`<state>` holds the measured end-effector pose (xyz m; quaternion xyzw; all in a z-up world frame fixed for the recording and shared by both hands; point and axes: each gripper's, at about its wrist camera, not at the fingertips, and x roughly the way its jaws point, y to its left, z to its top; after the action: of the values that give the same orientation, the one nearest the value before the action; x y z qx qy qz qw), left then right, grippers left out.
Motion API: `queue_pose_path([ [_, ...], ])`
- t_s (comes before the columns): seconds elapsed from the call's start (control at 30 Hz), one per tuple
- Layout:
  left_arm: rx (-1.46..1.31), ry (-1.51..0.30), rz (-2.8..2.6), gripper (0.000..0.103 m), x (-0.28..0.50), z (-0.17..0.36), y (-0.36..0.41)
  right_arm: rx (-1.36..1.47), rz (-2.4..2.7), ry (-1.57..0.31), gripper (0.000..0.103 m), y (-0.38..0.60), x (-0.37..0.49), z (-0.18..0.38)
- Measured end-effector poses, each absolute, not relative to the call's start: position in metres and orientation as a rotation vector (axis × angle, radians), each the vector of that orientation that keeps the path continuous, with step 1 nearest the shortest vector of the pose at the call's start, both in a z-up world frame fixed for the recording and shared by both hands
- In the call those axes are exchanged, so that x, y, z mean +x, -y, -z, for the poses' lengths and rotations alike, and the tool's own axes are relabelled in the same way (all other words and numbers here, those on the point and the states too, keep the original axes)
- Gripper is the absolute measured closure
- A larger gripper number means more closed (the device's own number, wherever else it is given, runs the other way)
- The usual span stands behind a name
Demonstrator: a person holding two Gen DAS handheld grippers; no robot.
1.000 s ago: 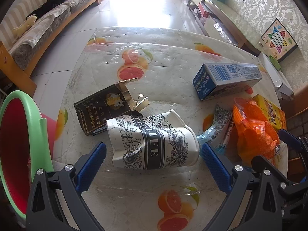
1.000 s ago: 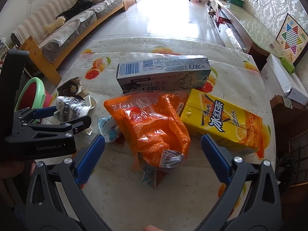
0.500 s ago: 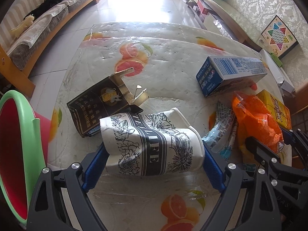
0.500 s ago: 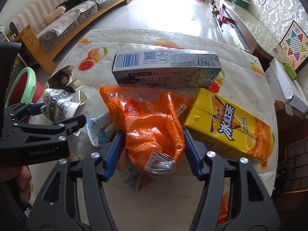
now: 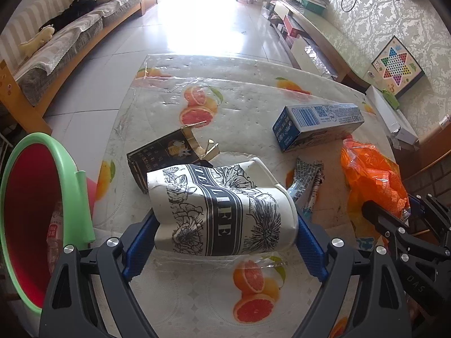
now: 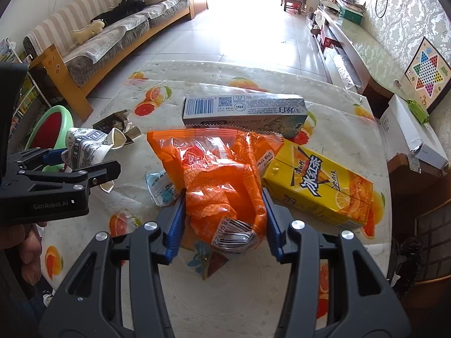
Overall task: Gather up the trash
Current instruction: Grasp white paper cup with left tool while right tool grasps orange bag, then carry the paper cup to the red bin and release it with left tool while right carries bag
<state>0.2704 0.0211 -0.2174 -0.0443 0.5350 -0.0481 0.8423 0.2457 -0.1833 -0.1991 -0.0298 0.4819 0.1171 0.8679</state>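
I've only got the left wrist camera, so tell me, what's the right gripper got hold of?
Observer: The right gripper is shut on the orange bag, its blue pads pressing both sides.
Operator: Anything behind that bag?
Observer: A yellow drink carton lies flat, touching the bag's right side.
Operator: And my cup?
Observer: From there, the paper cup sits crumpled between the left gripper's fingers.

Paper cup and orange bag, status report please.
Left gripper shut on crushed paper cup. Right gripper shut on orange snack bag. Red bin left, unobstructed.
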Motion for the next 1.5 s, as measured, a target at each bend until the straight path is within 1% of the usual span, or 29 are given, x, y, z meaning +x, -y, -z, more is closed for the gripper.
queue_pose_path([
  [0.43, -0.124, -0.998, 0.104, 0.019, 0.229, 0.147, -0.036, -0.065, -0.233, -0.879, 0.055, 0.187, 0.210, 0.132],
  [0.77, -0.150, -0.919, 0.067, 0.019, 0.192, 0.110, -0.066, -0.083, -0.254, -0.792, 0.055, 0.167, 0.186, 0.094],
  [1.2, -0.161, -0.865, 0.028, 0.019, 0.183, 0.094, -0.106, -0.127, -0.304, -0.749, 0.055, 0.124, 0.186, 0.074],
  [1.5, -0.192, -0.864, -0.063, 0.019, 0.183, 0.099, -0.161, -0.155, -0.391, -0.757, 0.055, 0.071, 0.194, 0.077],
])
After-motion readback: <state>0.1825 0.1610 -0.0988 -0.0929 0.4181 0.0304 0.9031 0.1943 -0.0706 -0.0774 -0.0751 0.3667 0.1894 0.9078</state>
